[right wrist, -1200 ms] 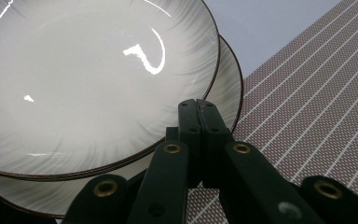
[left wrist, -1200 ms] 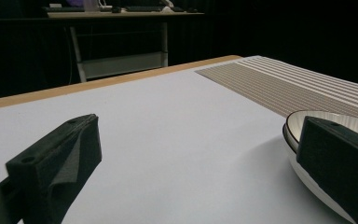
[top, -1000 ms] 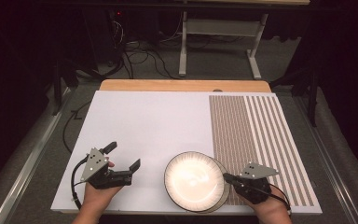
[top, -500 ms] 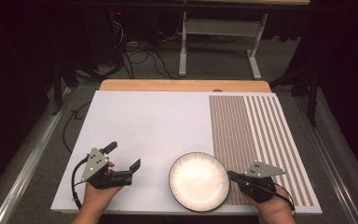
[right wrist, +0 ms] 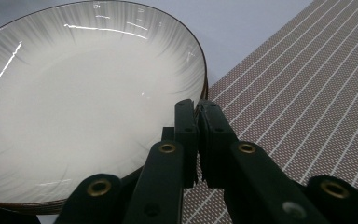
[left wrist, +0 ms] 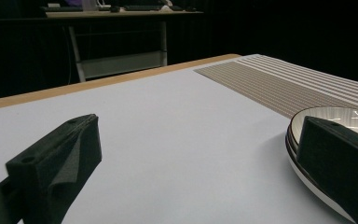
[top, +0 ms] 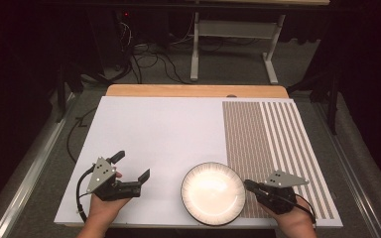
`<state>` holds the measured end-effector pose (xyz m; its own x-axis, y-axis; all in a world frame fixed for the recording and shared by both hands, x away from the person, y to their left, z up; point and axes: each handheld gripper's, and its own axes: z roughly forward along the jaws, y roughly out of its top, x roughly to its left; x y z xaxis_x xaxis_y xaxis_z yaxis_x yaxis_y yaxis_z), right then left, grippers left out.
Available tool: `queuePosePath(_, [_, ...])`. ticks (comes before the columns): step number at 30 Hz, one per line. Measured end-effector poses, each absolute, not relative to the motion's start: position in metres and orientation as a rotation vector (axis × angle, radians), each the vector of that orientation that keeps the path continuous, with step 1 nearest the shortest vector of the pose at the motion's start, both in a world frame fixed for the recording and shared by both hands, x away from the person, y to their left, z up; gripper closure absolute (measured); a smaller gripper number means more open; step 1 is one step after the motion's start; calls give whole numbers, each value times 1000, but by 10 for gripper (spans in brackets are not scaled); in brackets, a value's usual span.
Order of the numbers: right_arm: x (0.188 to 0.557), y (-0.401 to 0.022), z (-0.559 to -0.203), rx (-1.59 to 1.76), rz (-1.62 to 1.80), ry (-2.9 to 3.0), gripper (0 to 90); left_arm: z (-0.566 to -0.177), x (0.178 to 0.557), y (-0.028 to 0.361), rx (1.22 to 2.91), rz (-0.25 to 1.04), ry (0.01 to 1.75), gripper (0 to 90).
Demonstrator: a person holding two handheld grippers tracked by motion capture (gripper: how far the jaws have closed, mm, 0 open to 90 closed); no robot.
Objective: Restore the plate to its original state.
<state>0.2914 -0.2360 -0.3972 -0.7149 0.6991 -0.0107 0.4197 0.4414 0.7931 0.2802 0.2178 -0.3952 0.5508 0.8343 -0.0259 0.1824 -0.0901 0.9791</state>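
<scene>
A shallow white plate with a dark rim point(top: 213, 193) lies on the white board near the front edge, its right side just over the striped mat. My right gripper point(top: 247, 184) is level on the mat, shut with nothing between its jaws, and its tips meet the plate's right rim. In the right gripper view the closed jaws point(right wrist: 196, 105) stand over the rim of the plate point(right wrist: 84, 107). My left gripper point(top: 132, 165) rests to the left of the plate, open and empty. In the left gripper view its jaws point(left wrist: 198, 128) stand wide apart, with the plate point(left wrist: 326, 114) behind the right one.
A brown striped placemat point(top: 268, 134) covers the right part of the white board point(top: 154, 134). A wooden table edge point(top: 193, 90) runs along the back. On the dark floor beyond it are cables and a desk frame point(top: 228, 44).
The plate has slid a little to the right and now lies flat. My right gripper has drawn back to the right with it. The left gripper has not moved.
</scene>
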Motion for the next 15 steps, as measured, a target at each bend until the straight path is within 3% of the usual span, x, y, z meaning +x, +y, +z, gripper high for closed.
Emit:
queuePosePath(12, [298, -266, -386, 1064, 1218, 2194, 819, -395, 281, 218, 1612, 676, 886, 6])
queuePosePath(15, [299, -274, -383, 1073, 1234, 2129, 726, -395, 280, 217, 1619, 680, 887, 6])
